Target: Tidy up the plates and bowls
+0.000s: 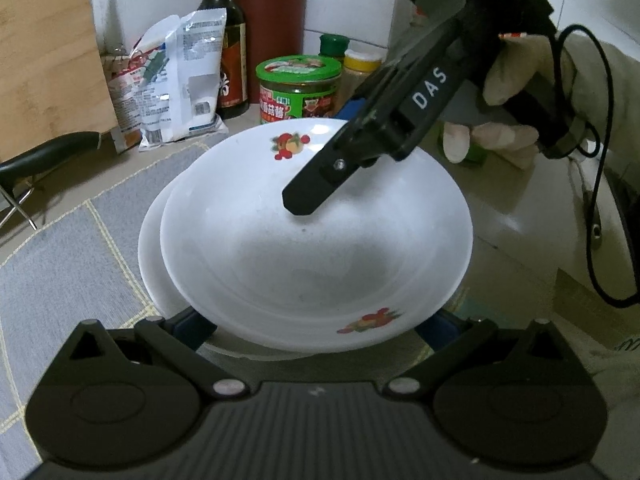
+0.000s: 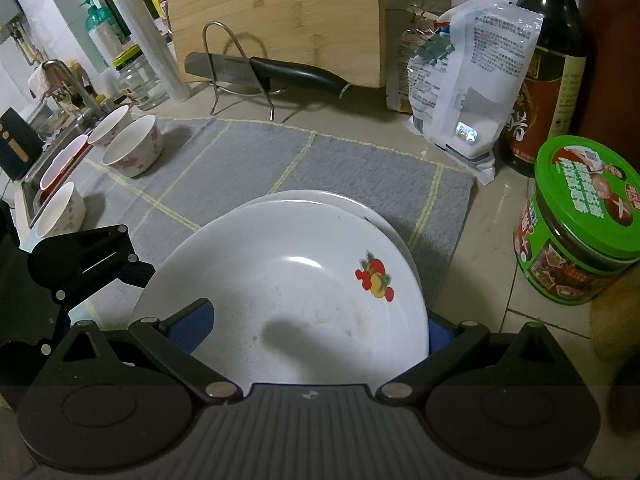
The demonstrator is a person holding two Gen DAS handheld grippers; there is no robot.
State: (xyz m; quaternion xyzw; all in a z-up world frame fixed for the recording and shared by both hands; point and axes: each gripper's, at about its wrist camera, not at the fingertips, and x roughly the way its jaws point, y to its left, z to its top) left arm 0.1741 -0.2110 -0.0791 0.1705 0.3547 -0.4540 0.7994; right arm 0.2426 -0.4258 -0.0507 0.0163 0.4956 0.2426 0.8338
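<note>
- Left tongs [image 1: 316, 332] sit spread wide at the near rim of the top plate [image 1: 316, 240], one finger on each side, not pinching it.
- Right tongs [image 2: 316, 332] also stand open across that plate's opposite rim, probably to steady or square it.
- Beneath it a second plate [image 2: 384, 216] peeks out, so the stack looks slightly off-centre.
- Both plates rest on a grey mat [image 2: 340, 160] on the worktop [image 2: 500, 216].
- Small bowls [image 2: 134, 150] wait well apart, by the sink.

Black right claw [image 1: 308, 196] marked "DAS", black cable [image 1: 600, 160], pale glove [image 1: 516, 80].
</note>
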